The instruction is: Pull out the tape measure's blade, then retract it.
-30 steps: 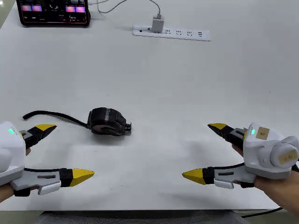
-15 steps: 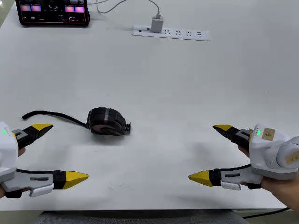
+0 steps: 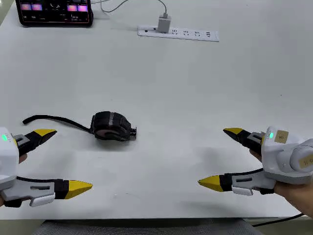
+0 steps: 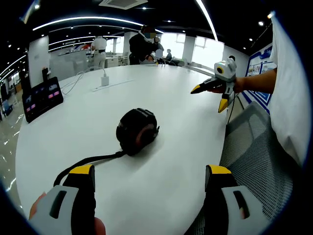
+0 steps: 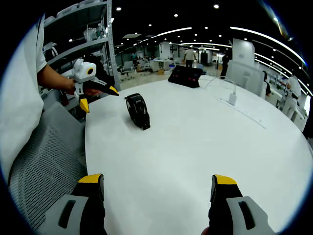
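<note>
A black tape measure lies on the white table, its blade inside and a black strap trailing to the left. In the left gripper view the tape measure rests ahead of my left gripper, whose yellow-tipped jaws stand wide apart and hold nothing. In the head view my left gripper is at the near left edge, open. My right gripper is at the near right edge, open and apart from the tape measure, with nothing between its fingertips.
A white power strip with a plugged charger lies at the far side. A dark device with lit screens stands at the far left corner. A grey mesh chair sits by the table's near edge.
Both grippers have drawn back a little toward the near edge, the left one outward to the left. The tape measure has not moved.
</note>
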{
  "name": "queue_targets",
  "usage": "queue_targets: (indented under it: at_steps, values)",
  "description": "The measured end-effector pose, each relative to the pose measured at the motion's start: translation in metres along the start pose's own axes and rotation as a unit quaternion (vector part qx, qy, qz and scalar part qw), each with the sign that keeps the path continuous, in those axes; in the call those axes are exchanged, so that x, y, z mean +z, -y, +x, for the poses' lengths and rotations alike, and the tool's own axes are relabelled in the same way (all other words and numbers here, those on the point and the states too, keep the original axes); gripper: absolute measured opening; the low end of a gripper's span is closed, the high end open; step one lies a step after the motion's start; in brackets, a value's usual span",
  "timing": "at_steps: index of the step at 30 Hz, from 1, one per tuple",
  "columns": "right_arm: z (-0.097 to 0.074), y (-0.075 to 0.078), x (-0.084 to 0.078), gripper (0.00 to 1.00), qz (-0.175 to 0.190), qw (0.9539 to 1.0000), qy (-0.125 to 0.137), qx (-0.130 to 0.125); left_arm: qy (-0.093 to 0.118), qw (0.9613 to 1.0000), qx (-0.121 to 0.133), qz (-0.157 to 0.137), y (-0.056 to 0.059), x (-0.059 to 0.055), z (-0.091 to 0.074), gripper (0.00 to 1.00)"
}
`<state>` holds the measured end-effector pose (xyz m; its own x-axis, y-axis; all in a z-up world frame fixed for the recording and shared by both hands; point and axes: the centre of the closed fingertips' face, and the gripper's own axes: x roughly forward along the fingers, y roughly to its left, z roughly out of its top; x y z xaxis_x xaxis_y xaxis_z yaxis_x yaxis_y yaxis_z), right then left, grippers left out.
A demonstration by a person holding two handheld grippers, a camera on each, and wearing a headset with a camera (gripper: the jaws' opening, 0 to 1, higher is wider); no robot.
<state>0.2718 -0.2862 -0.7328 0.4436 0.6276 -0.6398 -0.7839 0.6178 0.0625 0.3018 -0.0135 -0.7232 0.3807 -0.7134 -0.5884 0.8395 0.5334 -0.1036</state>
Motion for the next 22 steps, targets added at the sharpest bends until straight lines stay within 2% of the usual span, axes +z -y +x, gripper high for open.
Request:
queue_targets:
  at_steps: [6, 9, 10, 13, 22]
  values:
    - [-0.0006, 0.0010, -0.0003, 0.89, 0.002, 1.0000, 0.001, -0.001, 0.001, 1.0000, 0.003, 0.007, -0.0039, 0.0017, -0.0014, 0.87]
    - [-0.0008, 0.0014, -0.0003, 0.89, 0.004, 1.0000, 0.002, -0.002, -0.002, 0.9997, 0.009, 0.021, -0.0068, 0.0005, -0.0016, 0.85]
    - [-0.0008, 0.0013, -0.0003, 0.89, 0.004, 1.0000, 0.002, -0.002, 0.000, 1.0000, 0.000, 0.007, -0.0035, 0.0011, -0.0011, 0.84]
    - [-0.0011, 0.0015, -0.0006, 0.89, 0.004, 1.0000, 0.001, -0.002, 0.003, 0.9999, 0.006, 0.009, -0.0057, 0.0028, -0.0007, 0.87]
    - [-0.0017, 0.0013, 0.0005, 0.89, 0.006, 1.0000, 0.003, -0.001, 0.006, 1.0000, 0.001, 0.000, -0.0057, 0.0036, -0.0001, 0.90]
